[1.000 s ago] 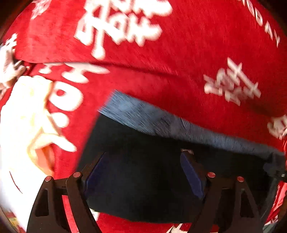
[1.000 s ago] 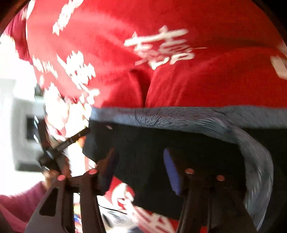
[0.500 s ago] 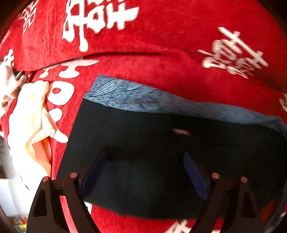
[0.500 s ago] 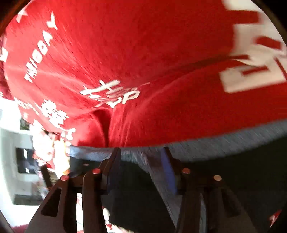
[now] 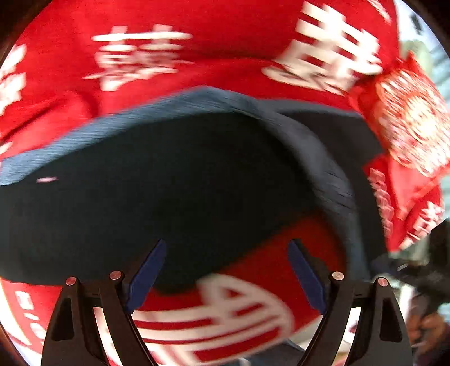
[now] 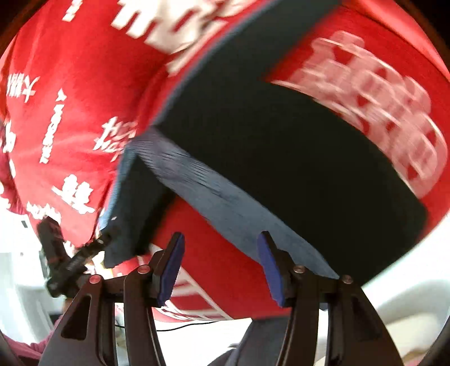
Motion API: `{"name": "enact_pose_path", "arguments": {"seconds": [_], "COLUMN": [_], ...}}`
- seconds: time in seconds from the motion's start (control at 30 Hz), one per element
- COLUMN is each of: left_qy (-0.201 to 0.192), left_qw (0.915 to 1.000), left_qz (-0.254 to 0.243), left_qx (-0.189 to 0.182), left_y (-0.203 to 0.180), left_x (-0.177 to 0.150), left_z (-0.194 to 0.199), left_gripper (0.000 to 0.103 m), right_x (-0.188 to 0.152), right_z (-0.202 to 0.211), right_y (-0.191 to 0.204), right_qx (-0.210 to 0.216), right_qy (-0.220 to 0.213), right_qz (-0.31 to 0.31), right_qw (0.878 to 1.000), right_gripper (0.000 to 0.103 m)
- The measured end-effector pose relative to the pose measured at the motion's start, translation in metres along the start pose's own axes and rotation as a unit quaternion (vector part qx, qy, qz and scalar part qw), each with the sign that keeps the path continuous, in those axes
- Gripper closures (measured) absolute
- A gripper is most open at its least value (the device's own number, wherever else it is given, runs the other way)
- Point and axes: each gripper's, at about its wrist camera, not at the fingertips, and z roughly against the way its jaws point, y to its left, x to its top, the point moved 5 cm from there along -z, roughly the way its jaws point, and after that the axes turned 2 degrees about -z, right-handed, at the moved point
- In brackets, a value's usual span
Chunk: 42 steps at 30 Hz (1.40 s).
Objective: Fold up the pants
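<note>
Pants (image 5: pixel 174 180) on red cloth (image 5: pixel 197 62); both grippers (image 5: pixel 226 274) (image 6: pixel 220 266) open, prob. empty.

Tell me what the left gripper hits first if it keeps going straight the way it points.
Probably the dark pants: between the open left gripper fingers, their near edge lies just ahead over the red cloth. Depth is unclear in this blurred view.

The pants (image 5: pixel 174 180) lie on the cloth (image 5: pixel 197 17). A cushion (image 5: pixel 407 118) sits at their right.
</note>
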Motion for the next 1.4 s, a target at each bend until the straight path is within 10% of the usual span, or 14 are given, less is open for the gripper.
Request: {"name": "enact_pose_path", "arguments": {"seconds": [0.3,0.6,0.63,0.67,0.77,1.1,1.33,1.4], "left_qy": [0.051,0.056,0.055,0.054,0.057,-0.025,-0.081,-0.069], "left_qw": [0.9964,0.9963,0.9964,0.9963,0.9948,0.9962,0.9964,0.9962], "left_qz": [-0.017,-0.015,-0.012,-0.010,-0.002,-0.003,-0.019,-0.002], "left_qx": [-0.065,-0.064,-0.064,-0.066,-0.084,-0.083,0.014,0.054], "left_y": [-0.087,-0.117,-0.119,-0.120,-0.130,-0.153,-0.113,-0.088], "left_x": [0.002,0.009,0.010,0.012,0.019,0.109,0.155,0.150], "left_z": [-0.064,-0.081,-0.082,-0.083,-0.081,-0.033,-0.012,-0.020], "left_gripper": [0.014,0.014,0.014,0.015,0.031,0.032,0.018,0.018], "right_x": [-0.040,-0.032,-0.032,-0.031,-0.021,0.121,0.256,0.285], "right_z": [0.012,-0.008,-0.007,-0.007,0.006,0.079,0.067,0.059], "right_y": [-0.093,-0.125,-0.127,-0.127,-0.118,-0.033,-0.004,0.001], "right_qx": [-0.015,0.106,0.118,0.137,0.169,0.234,0.101,0.043], "right_qy": [0.007,0.048,0.054,0.066,0.061,0.000,-0.021,-0.014], "right_qz": [-0.078,-0.117,-0.125,-0.139,-0.146,-0.039,-0.002,0.022], "right_qw": [0.997,0.986,0.984,0.979,0.973,0.971,0.995,0.999], "right_gripper": [0.045,0.042,0.047,0.075,0.084,0.085,0.076,0.037]}}
